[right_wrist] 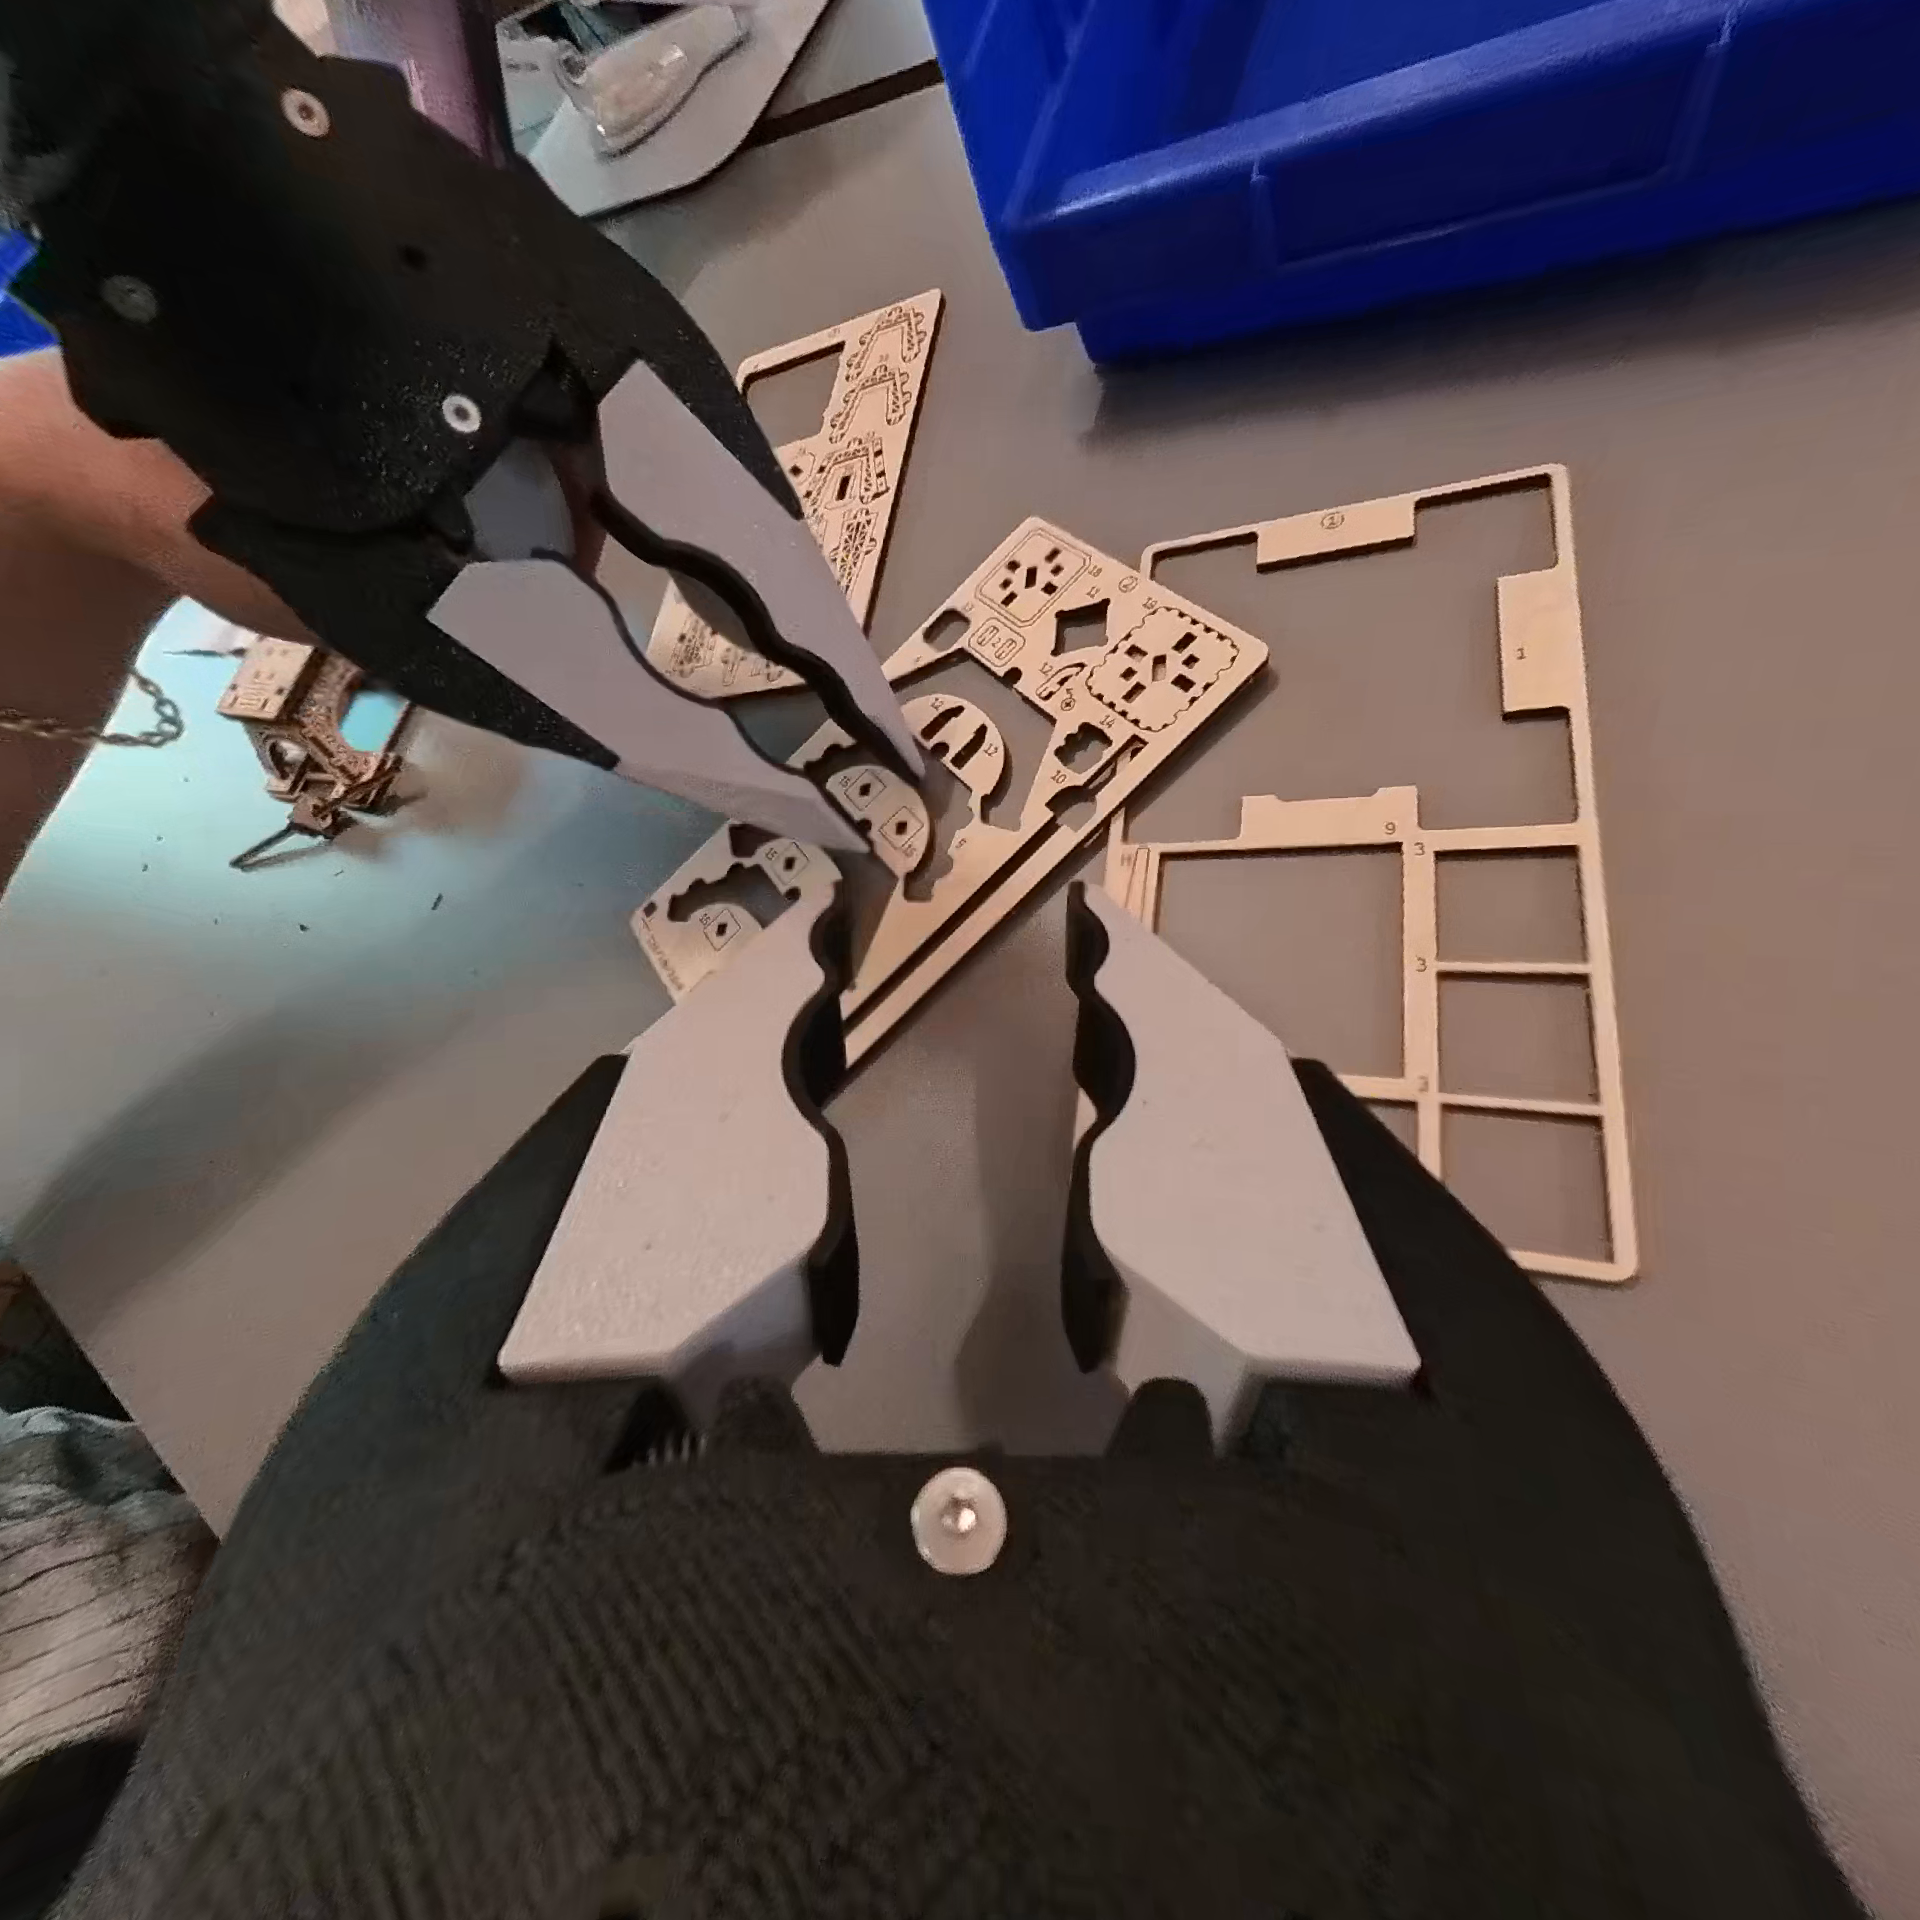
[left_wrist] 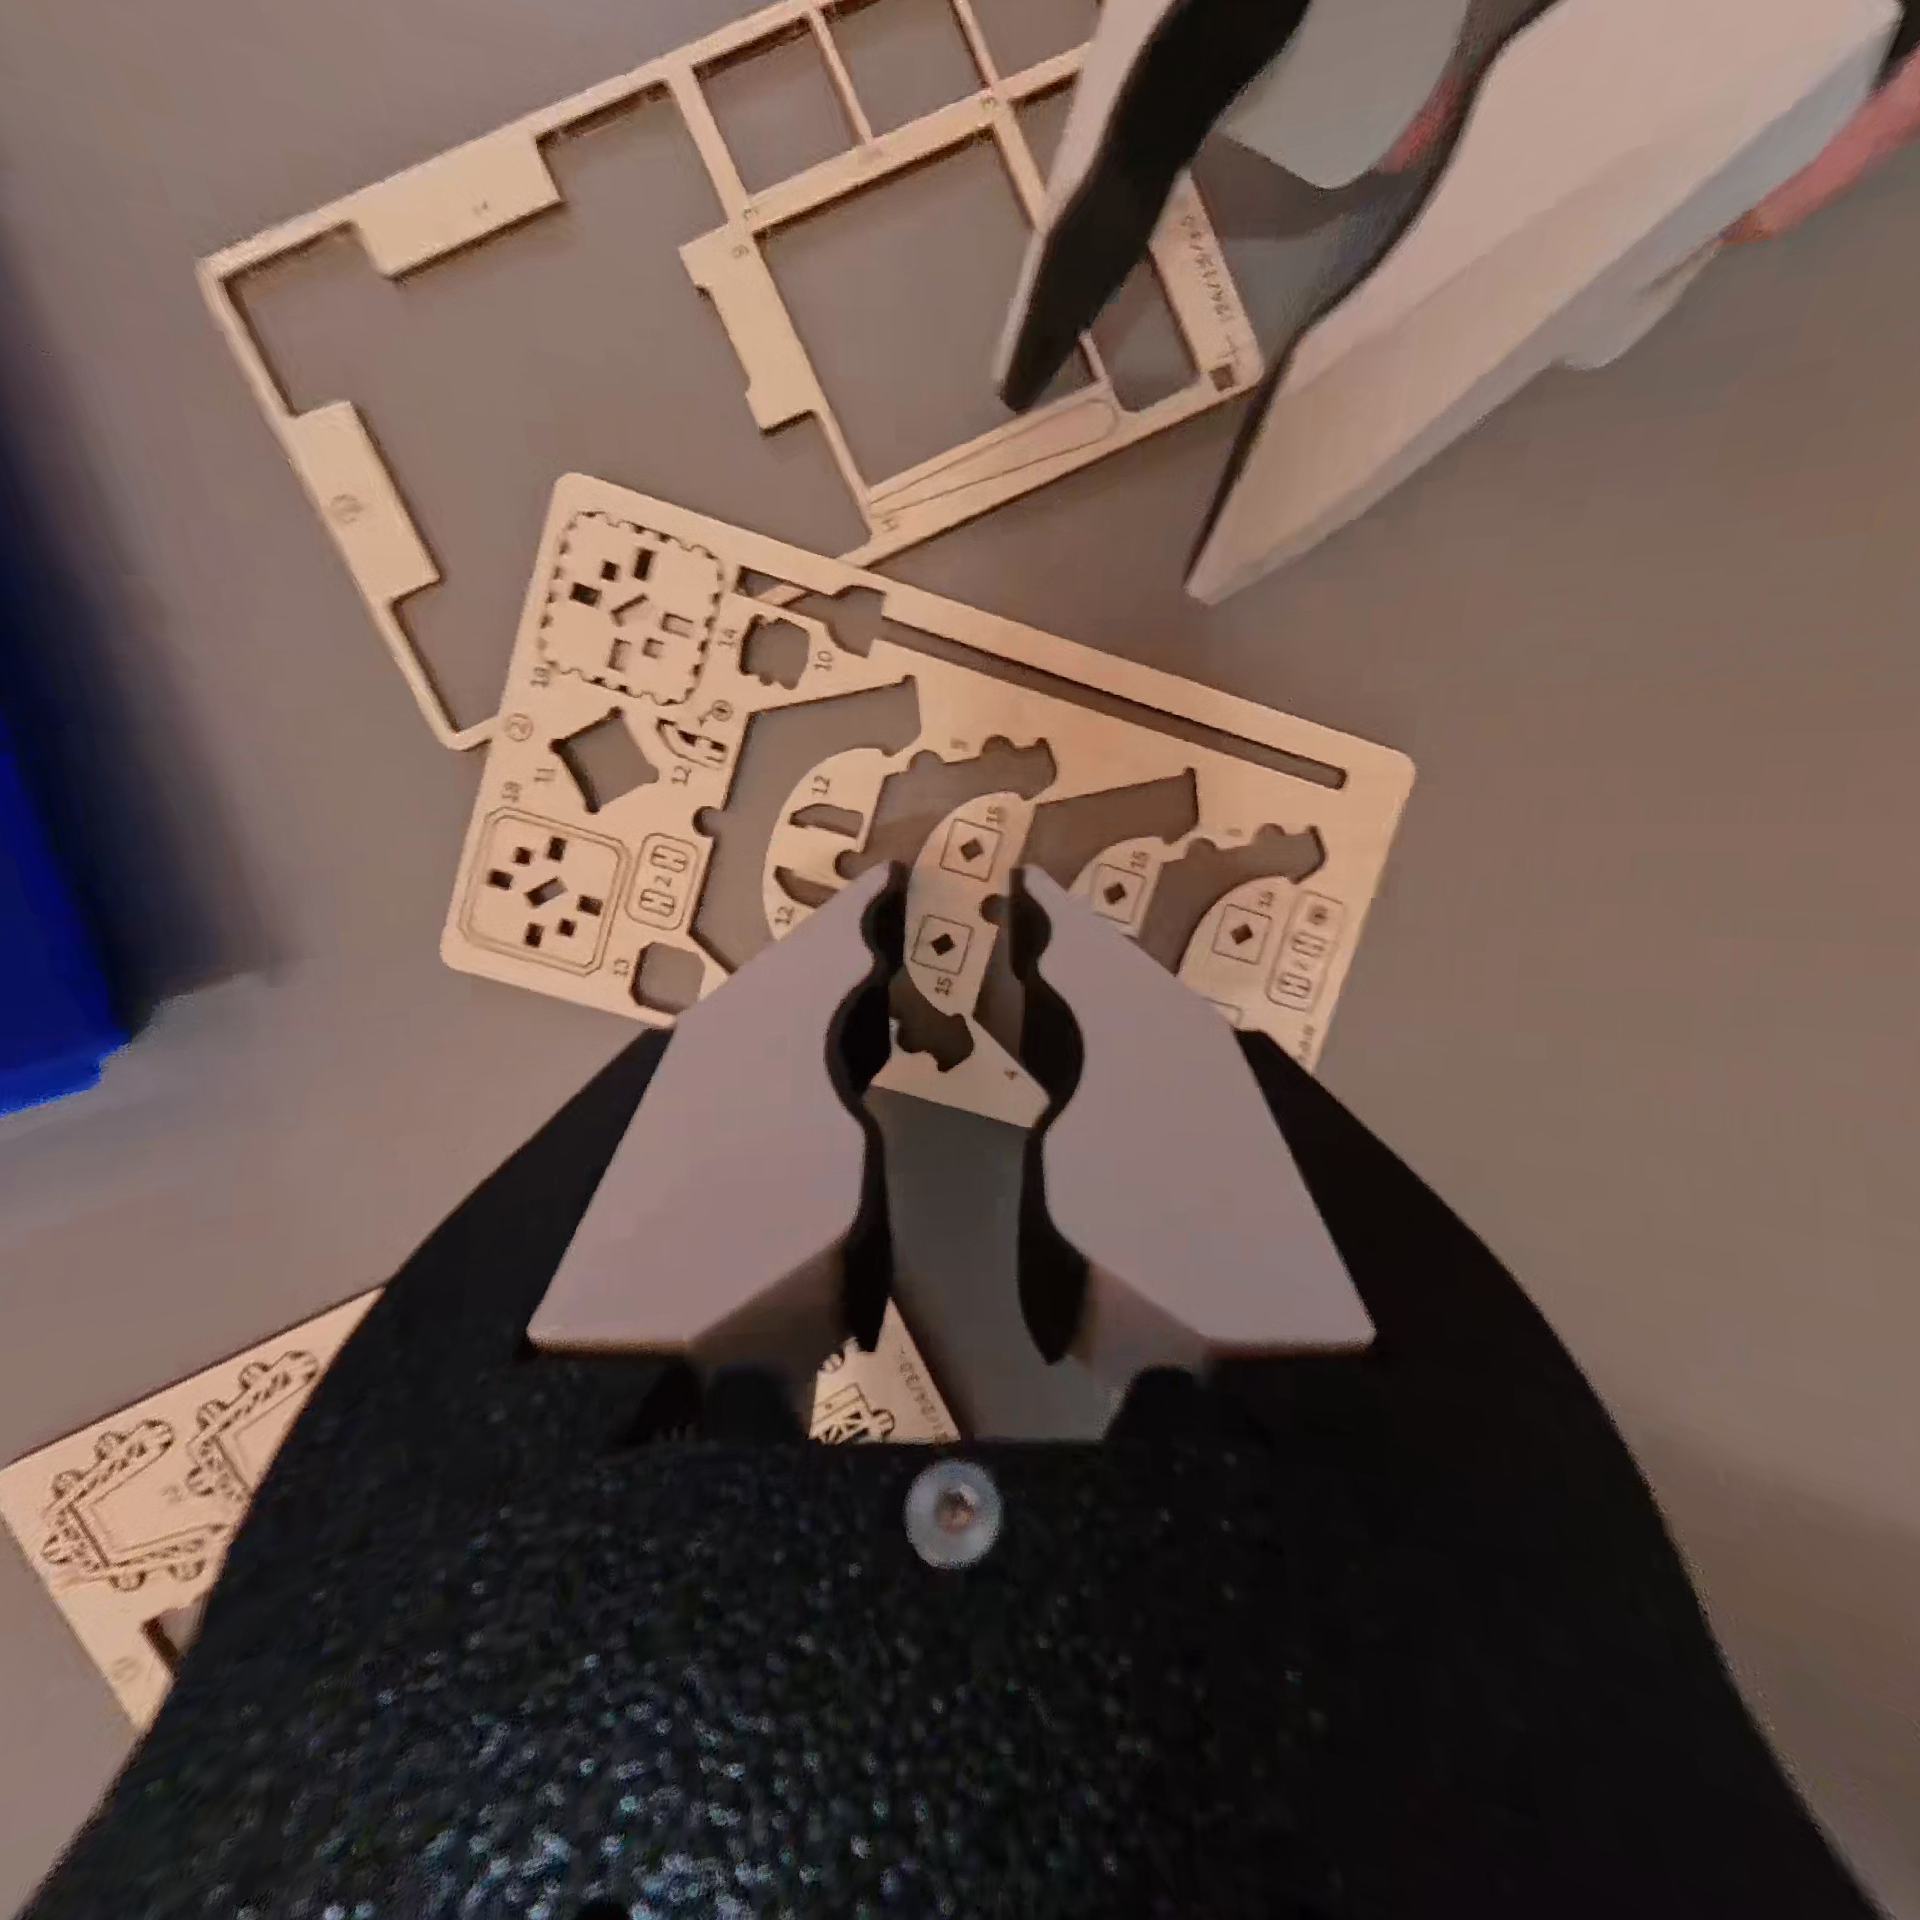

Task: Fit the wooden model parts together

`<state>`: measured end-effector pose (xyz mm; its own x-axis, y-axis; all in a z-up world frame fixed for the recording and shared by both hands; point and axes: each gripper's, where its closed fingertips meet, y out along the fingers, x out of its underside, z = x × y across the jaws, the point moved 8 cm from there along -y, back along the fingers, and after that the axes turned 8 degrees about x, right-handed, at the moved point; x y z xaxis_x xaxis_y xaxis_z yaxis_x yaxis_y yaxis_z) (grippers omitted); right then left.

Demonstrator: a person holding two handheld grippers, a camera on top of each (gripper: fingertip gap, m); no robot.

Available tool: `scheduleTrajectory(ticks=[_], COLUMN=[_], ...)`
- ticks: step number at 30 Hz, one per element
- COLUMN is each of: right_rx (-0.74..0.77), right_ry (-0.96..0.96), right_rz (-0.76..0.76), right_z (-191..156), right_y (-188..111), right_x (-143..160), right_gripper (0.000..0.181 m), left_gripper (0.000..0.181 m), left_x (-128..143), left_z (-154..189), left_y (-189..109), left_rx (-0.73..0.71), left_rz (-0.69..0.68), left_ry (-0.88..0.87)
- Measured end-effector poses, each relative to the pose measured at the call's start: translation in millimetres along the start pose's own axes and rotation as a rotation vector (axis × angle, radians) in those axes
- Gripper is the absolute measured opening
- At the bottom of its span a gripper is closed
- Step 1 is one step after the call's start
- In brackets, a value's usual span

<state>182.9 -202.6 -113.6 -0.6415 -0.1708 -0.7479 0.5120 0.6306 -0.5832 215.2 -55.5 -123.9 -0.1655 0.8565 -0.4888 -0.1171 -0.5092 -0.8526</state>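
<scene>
Left gripper (left_wrist: 961, 883): I have it partly open, tips down over the parts sheet (left_wrist: 1122, 748), on either side of a curved piece (left_wrist: 961, 904); I cannot tell if they touch it.
Right gripper (right_wrist: 961, 914): I hold it wider open, holding nothing, above the sheet's near edge.
Parts sheet: flat on the grey worktop (right_wrist: 1714, 416), mid-scene.
Emptied frame (right_wrist: 1413, 904): right of it, overlapping.
Third sheet (right_wrist: 883, 395): farther off, under the left gripper.
Blue bin (right_wrist: 1455, 156): far right.
Built model (right_wrist: 312, 748): far left.
</scene>
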Motion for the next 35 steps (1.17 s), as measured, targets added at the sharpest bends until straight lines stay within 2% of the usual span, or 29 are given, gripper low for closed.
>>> scheduleTrajectory(ticks=[1,9,15,18,19,21,22,24,26,27,29,31,32,35], right_rx=[0.000,-0.037,-0.225,-0.394,-0.443,-0.538,-0.565,-0.539,-0.451,-0.454,-0.471,-0.382,-0.323,-0.237], right_ry=[0.009,0.064,0.137,0.145,0.138,0.123,0.125,0.083,0.063,0.046,0.051,0.065,0.056,0.026], right_rz=[0.003,0.022,0.119,0.135,0.127,0.103,0.081,0.000,-0.030,-0.025,-0.027,-0.041,-0.043,-0.052], right_z=[1.3,3.5,-10.6,-28.3,-36.0,-52.1,-58.6,-64.0,-61.9,-62.6,-62.9,-55.5,-51.2,-50.5], right_y=[0.8,3.6,6.4,15.5,20.5,31.1,37.3,50.6,54.4,51.9,46.7,44.8,43.8,38.2], right_x=[0.1,0.8,-8.4,-10.8,-10.7,-9.8,-8.4,-2.2,-0.6,-0.5,-0.3,-0.7,-0.6,1.7], right_gripper=[0.039,0.042,0.047,0.048,0.049,0.049,0.048,0.016,0.010,0.000,0.005,0.023,0.024,0.032], left_gripper=[0.016,0.015,0.015,0.014,0.000,0.000,0.000,0.000,0.000,0.000,0.010,0.014,0.016,0.026], left_x=[0.4,7.3,16.3,22.1,24.2,29.4,35.5,50.2,62.4,68.6,77.6,77.5,75.2,75.0], left_z=[-0.7,25.0,58.1,77.0,84.2,95.1,97.9,100.5,102.8,101.3,95.5,82.5,73.0,43.7], left_y=[-0.4,-3.1,-31.8,-49.6,-54.3,-62.1,-61.7,-54.5,-52.5,-54.8,-59.4,-63.6,-65.2,-57.4], left_rx=[0.012,-0.125,-0.348,-0.453,-0.470,-0.545,-0.564,-0.542,-0.523,-0.540,-0.544,-0.539,-0.543,-0.458], left_rz=[0.006,0.070,0.213,0.298,0.327,0.381,0.364,0.340,0.361,0.354,0.316,0.275,0.253,0.077], left_ry=[-0.016,0.097,0.132,0.138,0.146,0.160,0.154,0.106,0.045,0.004,-0.061,-0.083,-0.067,-0.018])
